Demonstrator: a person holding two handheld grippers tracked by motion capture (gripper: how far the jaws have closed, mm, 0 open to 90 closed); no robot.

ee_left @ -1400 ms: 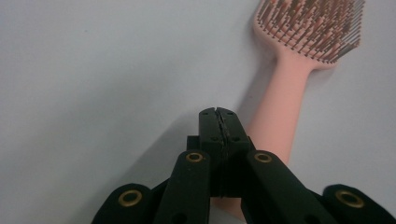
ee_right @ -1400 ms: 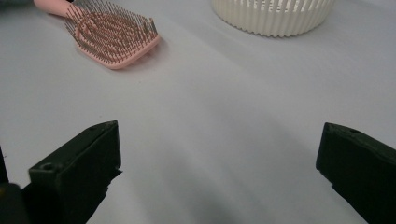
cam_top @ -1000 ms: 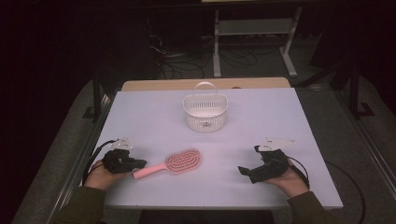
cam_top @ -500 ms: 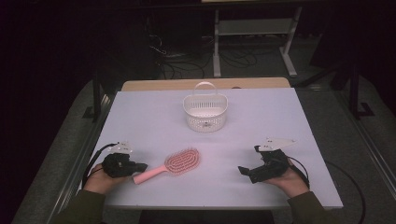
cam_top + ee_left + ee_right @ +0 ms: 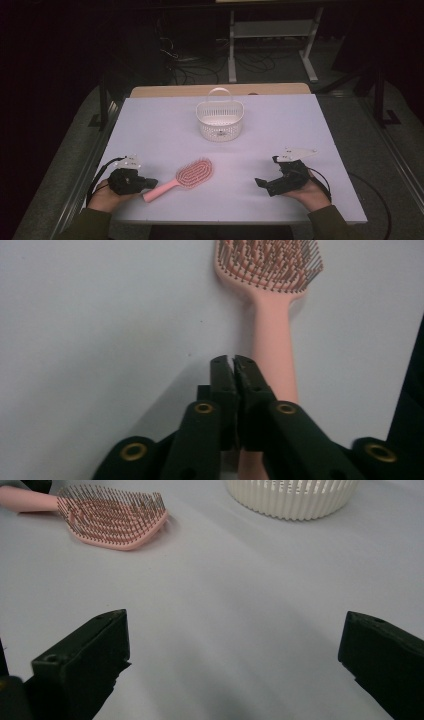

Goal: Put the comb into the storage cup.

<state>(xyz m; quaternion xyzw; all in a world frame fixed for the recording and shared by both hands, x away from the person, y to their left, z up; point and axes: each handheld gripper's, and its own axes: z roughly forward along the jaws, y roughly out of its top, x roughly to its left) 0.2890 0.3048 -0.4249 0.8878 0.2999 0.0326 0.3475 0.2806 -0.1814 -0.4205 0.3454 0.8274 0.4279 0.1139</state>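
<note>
A pink hairbrush [image 5: 195,172] lies bristles up on the white table [image 5: 300,130], its handle pointing to the near left. My left gripper [image 5: 152,184] hovers over the handle end. In the left gripper view its jaws [image 5: 234,360] stand together with only a hairline slit, having just been opening a touch. Nothing is between them, and the brush handle [image 5: 272,315] runs under and beside the tips. My right gripper [image 5: 266,171] rests at the near right, open wide [image 5: 235,635] and empty. It faces the brush [image 5: 115,517] and a white ribbed basket [image 5: 292,500].
The white basket [image 5: 220,122] with an upright loop handle stands at the middle back of the table. A wooden strip runs along the far edge. Dark floor, cables and a metal stand lie beyond it.
My left gripper has slipped a little toward the near edge, along the brush handle. The brush, the basket and the right gripper stay where they were.
</note>
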